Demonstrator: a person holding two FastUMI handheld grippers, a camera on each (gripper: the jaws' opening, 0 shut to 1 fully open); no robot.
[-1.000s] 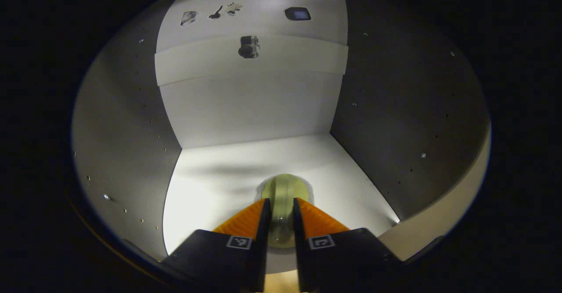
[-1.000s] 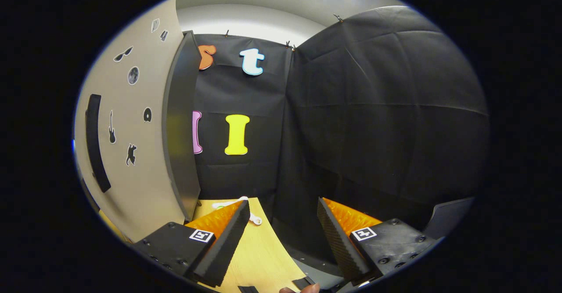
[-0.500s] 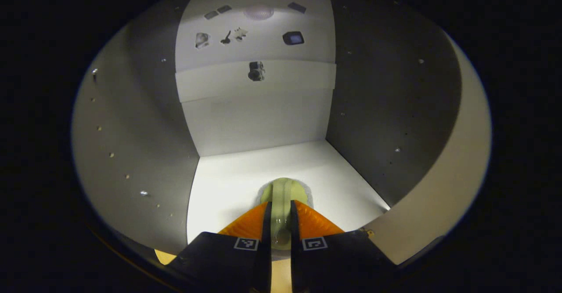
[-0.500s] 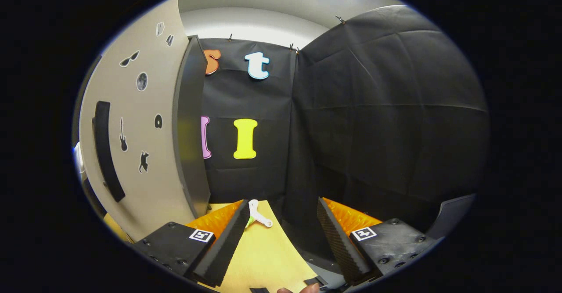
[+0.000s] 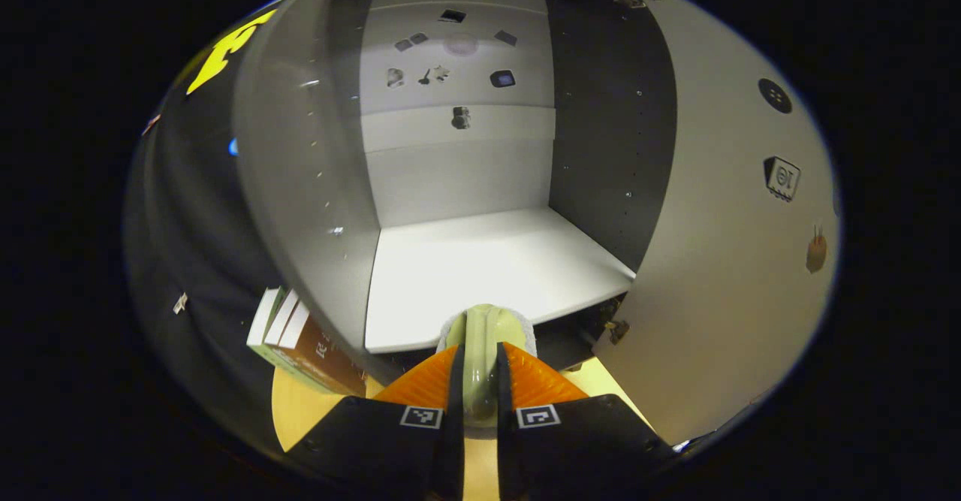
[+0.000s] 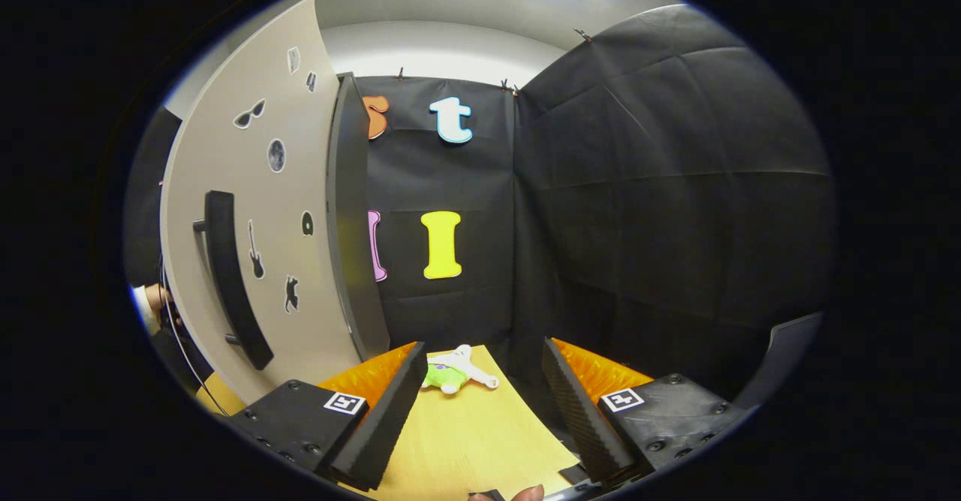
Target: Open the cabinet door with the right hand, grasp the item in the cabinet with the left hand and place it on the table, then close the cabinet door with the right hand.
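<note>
Pale green item gripped, held in front of the open cabinet.

I see the pale green item (image 5: 484, 336) clamped between my left gripper (image 5: 478, 381) fingers, in front of the cabinet shelf (image 5: 480, 268) edge, above the worktop (image 5: 300, 403). The cabinet door (image 6: 248, 223) stands open beside my right gripper (image 6: 480, 388), whose fingers are spread and empty. Books (image 5: 296, 336) lean beside the cabinet; a small toy (image 6: 454, 372) lies on the worktop.

In the right gripper view, the right gripper (image 6: 480, 381) hangs with its jaws spread wide over the yellow wooden table (image 6: 465, 441), where a small green-and-white plush toy (image 6: 454, 372) lies beside the open beige, sticker-dotted cabinet door (image 6: 255, 208) with its black bar handle (image 6: 229, 276).
</note>
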